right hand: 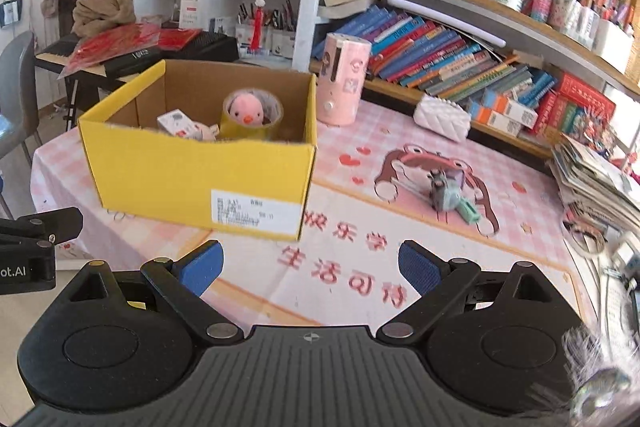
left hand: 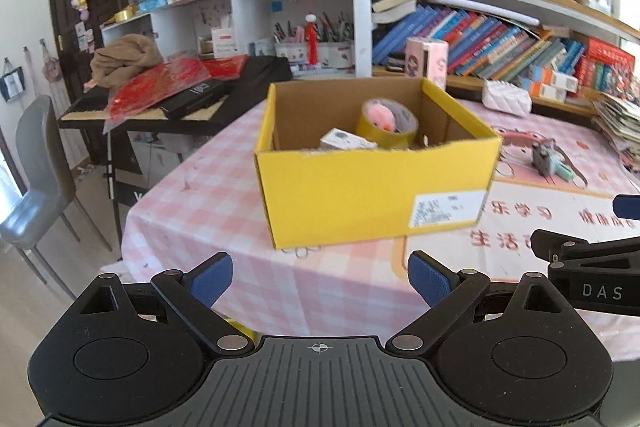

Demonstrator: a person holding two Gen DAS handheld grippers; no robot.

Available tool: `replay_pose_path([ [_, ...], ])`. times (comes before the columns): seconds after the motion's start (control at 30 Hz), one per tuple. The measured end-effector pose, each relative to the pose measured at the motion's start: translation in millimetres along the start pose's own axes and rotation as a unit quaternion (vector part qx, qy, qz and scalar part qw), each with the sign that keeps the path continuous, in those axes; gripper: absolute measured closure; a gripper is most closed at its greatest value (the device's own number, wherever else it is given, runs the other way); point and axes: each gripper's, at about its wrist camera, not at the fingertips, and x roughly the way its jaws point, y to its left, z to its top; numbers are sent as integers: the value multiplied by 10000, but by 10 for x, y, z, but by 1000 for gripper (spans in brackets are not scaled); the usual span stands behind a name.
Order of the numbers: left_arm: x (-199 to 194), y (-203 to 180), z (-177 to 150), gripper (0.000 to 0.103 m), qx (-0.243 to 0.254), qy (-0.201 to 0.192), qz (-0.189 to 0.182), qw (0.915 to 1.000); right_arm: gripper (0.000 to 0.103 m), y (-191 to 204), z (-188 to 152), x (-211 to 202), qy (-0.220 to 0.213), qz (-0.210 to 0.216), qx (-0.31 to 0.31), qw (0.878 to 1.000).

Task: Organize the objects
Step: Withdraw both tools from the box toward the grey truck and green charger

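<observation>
Both the left claw (left hand: 319, 281) and the right claw (right hand: 310, 269) are held apart, empty. The grey-green toy (right hand: 450, 195) left on the worktop (right hand: 400, 131) is small and irregular; it could be pinched off-centre and dropped short of the yellow cardboard box (right hand: 192, 173).

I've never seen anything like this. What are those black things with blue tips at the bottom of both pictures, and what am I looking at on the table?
Those are two hand-held grippers, one in each of a person's hands; no robot arm is involved. Each carries a wide-angle camera looking forward along its two fingers, which is why the room looks curved. One picture comes from the left gripper, the other from the right gripper. Both are open and hold nothing.

On the pink checked tablecloth stands a yellow cardboard box. Inside it are a roll of yellow tape with a pink plush chick sitting in its hole, and a small white carton. Outside the box lie a grey-green gadget, a pink cylinder and a white quilted pouch.
</observation>
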Motion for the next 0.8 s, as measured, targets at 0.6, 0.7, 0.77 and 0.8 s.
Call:
replay_pose_path([
  [0.6, 25, -585, -65, 7, 662, 124, -960, 9931, 7, -501, -420, -296, 311, -838, 673, 9937],
  [0.7, 64, -716, -44, 7, 778, 135, -1094, 9909, 7, -630, -455, -295, 360, -979, 793, 9914],
  [0.77, 94, -797, -26, 7, 831, 148, -1171, 9895, 7, -705, -465, -278, 394, -1054, 854, 9900],
  [0.8, 115, -843, -14, 7, 853, 160, -1204, 9889, 7, -748, -474, -269, 411, -1090, 880, 9893],
])
